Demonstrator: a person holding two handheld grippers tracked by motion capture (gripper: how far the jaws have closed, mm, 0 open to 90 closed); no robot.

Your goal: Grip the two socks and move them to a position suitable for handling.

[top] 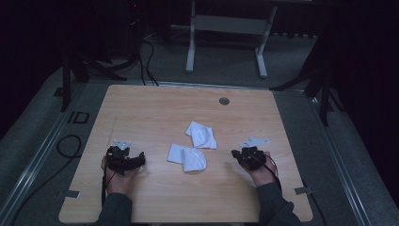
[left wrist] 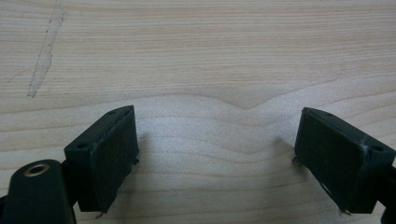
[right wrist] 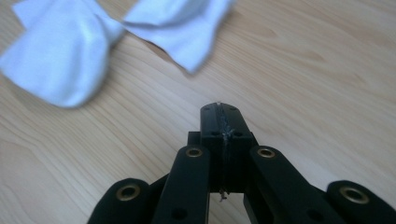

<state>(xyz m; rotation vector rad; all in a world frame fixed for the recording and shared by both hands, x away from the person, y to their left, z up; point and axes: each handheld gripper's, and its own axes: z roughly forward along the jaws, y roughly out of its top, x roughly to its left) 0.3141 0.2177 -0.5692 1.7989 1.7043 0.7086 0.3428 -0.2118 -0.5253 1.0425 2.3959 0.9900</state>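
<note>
Right gripper (right wrist: 221, 108) has its jaws pressed flat together, pad to pad, nothing caught between them. Two white cloths lie ahead of those jaws and off to their left side, well clear of the tips: near cloth (right wrist: 60, 60) and far cloth (right wrist: 180, 23), corners touching or overlapping, can't tell which. In the high view the right gripper (top: 235, 154) sits beside the cloths on the wooden table (top: 155, 113), not touching them. Left gripper (left wrist: 215, 140) has its jaws spread wide, bare tabletop between the pads, nothing held. In the high view the left gripper (top: 140, 159) rests low on the table, cloths off past its tips, apart from them.
</note>
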